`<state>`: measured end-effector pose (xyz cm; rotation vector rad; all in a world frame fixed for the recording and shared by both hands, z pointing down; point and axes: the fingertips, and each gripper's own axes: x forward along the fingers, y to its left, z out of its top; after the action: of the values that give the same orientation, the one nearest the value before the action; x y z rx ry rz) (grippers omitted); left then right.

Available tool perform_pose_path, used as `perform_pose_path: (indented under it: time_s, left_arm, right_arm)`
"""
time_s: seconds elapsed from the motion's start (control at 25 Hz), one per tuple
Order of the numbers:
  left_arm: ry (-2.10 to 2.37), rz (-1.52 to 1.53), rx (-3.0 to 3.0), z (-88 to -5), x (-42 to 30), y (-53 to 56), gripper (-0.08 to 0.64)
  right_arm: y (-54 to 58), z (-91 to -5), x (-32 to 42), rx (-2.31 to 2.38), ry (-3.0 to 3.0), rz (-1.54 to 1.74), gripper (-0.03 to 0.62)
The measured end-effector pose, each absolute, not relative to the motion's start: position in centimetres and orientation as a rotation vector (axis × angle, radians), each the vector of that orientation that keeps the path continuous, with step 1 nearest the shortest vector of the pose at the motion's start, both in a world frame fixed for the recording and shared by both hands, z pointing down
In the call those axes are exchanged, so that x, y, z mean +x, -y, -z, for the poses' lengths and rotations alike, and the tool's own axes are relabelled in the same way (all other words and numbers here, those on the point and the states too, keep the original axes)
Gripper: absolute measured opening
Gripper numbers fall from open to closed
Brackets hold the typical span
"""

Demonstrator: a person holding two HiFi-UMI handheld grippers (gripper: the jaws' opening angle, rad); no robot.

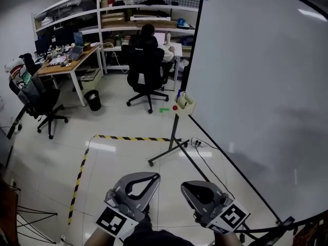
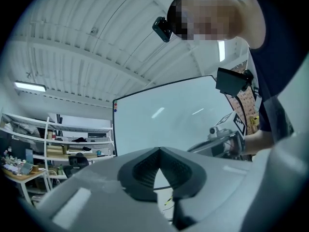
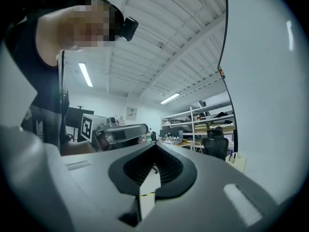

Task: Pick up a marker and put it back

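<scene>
- Left gripper: jaws pressed together, nothing between them; held low, near the person's body.
- Right gripper: jaws pressed together, empty; beside the left one.
- Markers: upright in a pale holder on the whiteboard's lower edge, well apart from both grippers.

The whiteboard is white. The floor tape has yellow and black stripes. The chair and bin are black.
</scene>
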<state>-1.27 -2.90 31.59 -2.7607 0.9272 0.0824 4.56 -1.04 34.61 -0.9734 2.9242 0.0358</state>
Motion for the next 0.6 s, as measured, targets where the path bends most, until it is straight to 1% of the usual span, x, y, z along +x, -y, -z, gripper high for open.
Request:
perform_pose_path:
  time_s: [0.16,0.52,0.6]
  left_arm:
    - [-0.879,-0.122,-2.787,-31.7,-1.1,8.9,0.006]
    - [-0.664,-0.085,-2.847,-32.3,-1.5,24.5,0.006]
    - [-0.631,-0.115,-2.869,-31.9,-1.1,27.4,0.006]
  right_arm:
    - [6.7,-34.0,4.4,-1.015,-2.898,-0.045,0.0]
    - [20.9,-33.8,3.2,-1.217,-2.832,-0.039,0.0]
    - [23.1,-33.6,3.3,-1.254,-2.815,-0.023,0.0]
